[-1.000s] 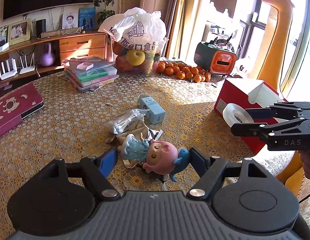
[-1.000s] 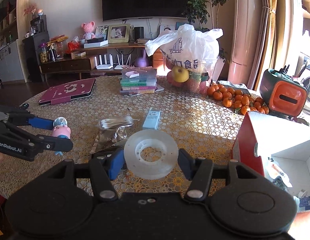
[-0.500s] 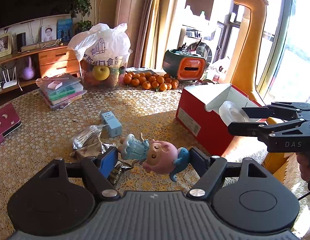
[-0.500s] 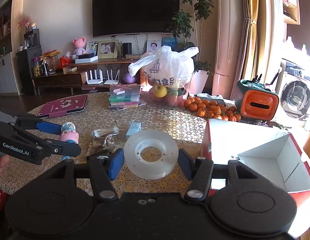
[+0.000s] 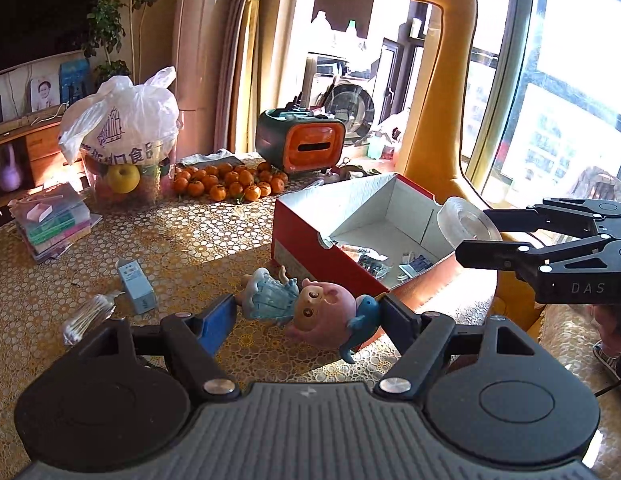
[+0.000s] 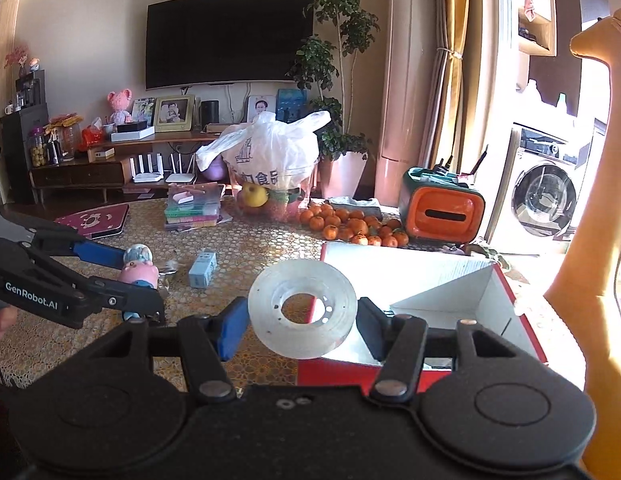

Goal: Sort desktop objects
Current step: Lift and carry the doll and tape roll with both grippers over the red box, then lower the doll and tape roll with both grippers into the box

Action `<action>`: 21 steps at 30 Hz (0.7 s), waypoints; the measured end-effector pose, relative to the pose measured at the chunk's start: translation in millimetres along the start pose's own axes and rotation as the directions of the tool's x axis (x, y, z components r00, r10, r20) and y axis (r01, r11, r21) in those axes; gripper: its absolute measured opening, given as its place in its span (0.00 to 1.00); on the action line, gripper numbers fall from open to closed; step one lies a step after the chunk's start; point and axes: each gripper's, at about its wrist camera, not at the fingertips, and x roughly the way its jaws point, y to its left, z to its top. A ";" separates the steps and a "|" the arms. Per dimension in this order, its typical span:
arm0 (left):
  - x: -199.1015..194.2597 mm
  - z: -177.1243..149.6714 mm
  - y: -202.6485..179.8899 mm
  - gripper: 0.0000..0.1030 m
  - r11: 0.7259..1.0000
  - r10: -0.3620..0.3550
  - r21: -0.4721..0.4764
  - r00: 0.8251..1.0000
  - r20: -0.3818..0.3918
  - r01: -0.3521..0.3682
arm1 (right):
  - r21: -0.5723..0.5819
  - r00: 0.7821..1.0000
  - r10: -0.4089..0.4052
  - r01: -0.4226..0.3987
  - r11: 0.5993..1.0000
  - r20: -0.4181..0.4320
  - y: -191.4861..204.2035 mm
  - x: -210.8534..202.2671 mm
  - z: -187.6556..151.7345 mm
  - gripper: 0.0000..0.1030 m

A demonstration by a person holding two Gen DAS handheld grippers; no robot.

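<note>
The left gripper (image 5: 306, 312) is clamped on a pink pig doll (image 5: 306, 310), held above the counter (image 5: 214, 240) just in front of the red box (image 5: 310, 248). The right gripper (image 6: 298, 320) grips a clear tape roll (image 6: 302, 308) over the box's near edge. Left of the box lie a small blue carton (image 5: 136, 286) and a cotton-swab packet (image 5: 86, 316). Behind the box sit tangerines (image 5: 230, 184), an orange case (image 5: 302, 146) and a white bag (image 5: 122, 120).

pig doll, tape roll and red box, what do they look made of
Pig doll: likely moulded plastic or vinyl, smooth with a slight sheen. Tape roll: clear plastic tape on a translucent core, since the background shows through. Red box: cardboard, glossy red outside, matte white inside, with folded flaps.
</note>
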 end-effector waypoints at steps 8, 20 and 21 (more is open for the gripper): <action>27.8 18.4 -35.5 0.76 0.997 -0.066 0.047 0.998 -0.016 0.067 | 0.022 0.998 -0.057 0.057 0.998 -0.012 -33.4 -10.9 -6.1 0.57; 91.7 46.5 -72.9 0.76 0.987 -0.114 0.104 0.989 -0.099 0.124 | 0.052 0.992 -0.090 0.094 0.994 -0.083 -81.8 10.8 -5.2 0.56; 97.9 49.3 -74.1 0.76 0.986 -0.114 0.106 0.988 -0.106 0.126 | 0.051 0.992 -0.094 0.098 0.994 -0.086 -85.3 13.3 -3.9 0.56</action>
